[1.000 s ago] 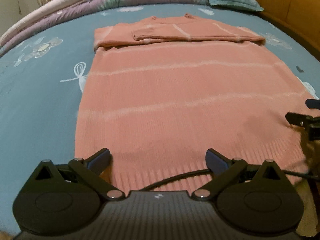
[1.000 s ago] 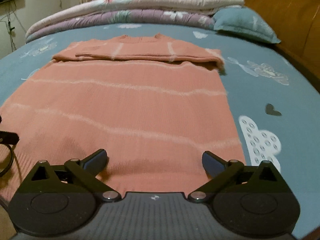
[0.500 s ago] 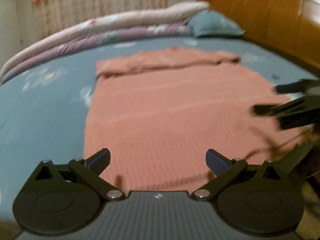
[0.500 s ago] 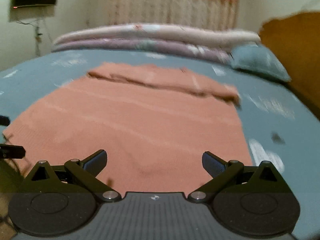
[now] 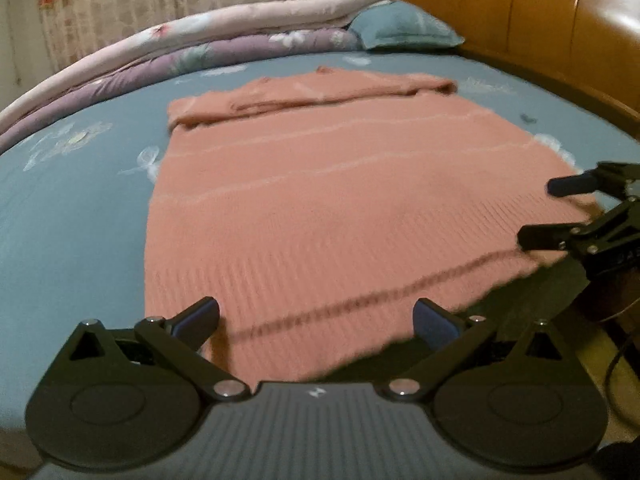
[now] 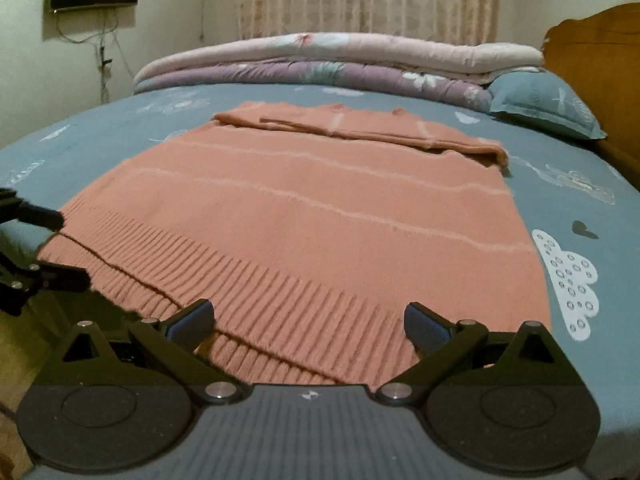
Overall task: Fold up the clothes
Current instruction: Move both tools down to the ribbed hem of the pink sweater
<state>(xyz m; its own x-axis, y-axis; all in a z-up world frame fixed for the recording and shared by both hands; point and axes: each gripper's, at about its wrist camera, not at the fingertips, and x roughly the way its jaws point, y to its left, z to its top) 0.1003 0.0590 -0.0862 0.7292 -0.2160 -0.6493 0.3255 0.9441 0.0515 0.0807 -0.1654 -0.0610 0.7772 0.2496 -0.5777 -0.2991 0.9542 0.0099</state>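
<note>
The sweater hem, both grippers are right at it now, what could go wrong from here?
1. The ribbed hem shows two layers; an open gripper may pinch only the top one.
2. A cable shadow crosses the sweater, so the cable might snag the fold.
3. The sleeves folded across the top could slip loose.

The sweater's (image 5: 352, 200) near hem smears with motion blur in the left wrist view, its ribbing lost near the dark cable shadow. Right gripper (image 5: 560, 212) pokes in from the right edge, body cut off. In the right wrist view the left gripper (image 6: 52, 248) is clipped by the left edge. Folded sleeves hide the sweater's collar. The headboard (image 6: 592, 56) runs off frame.
</note>
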